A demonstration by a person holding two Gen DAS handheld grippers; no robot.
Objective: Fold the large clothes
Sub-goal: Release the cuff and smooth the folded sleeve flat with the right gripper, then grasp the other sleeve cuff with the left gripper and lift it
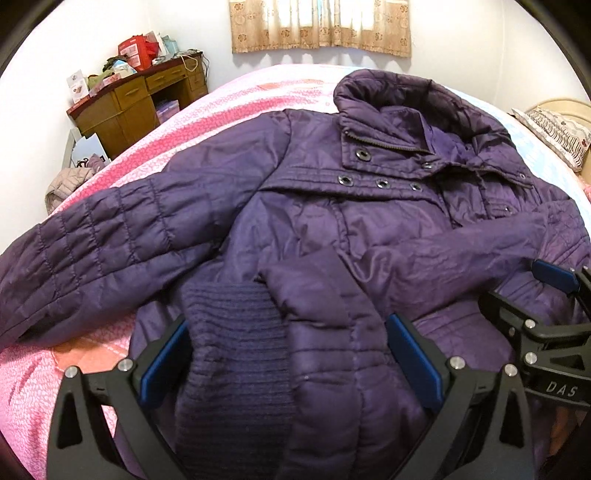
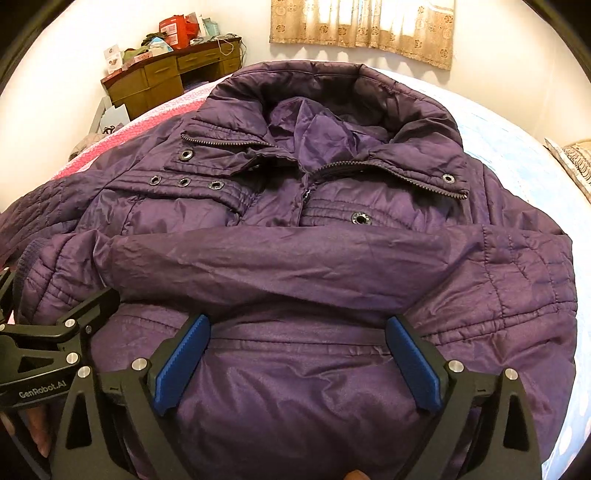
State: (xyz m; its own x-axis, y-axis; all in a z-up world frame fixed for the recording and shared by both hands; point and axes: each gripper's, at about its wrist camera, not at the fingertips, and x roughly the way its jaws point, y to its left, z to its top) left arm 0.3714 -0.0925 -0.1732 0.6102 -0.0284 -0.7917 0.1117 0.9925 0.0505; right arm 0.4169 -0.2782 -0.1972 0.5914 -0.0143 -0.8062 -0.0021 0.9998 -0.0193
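Purple quilted jacket (image 2: 295, 258) lies front-up on the bed (image 1: 229, 99), collar and hood toward the far edge under the curtain (image 1: 321, 26), hem at the near edge by both grippers. One sleeve (image 2: 280, 269) is folded across the chest; the other sleeve (image 1: 92, 243) is spread out to the left over the pink bedspread toward the desk (image 1: 140, 96) corner. Left gripper (image 1: 291, 363): fingers spread wide, blue pads either side of the knit cuff (image 1: 229, 332) and a bunched fold of jacket, not closed on it. Right gripper (image 2: 295, 365): fingers spread wide over the lower jacket front, fabric bulging between the pads, no clamp. Pillow (image 1: 557, 129) at the bed's far right corner
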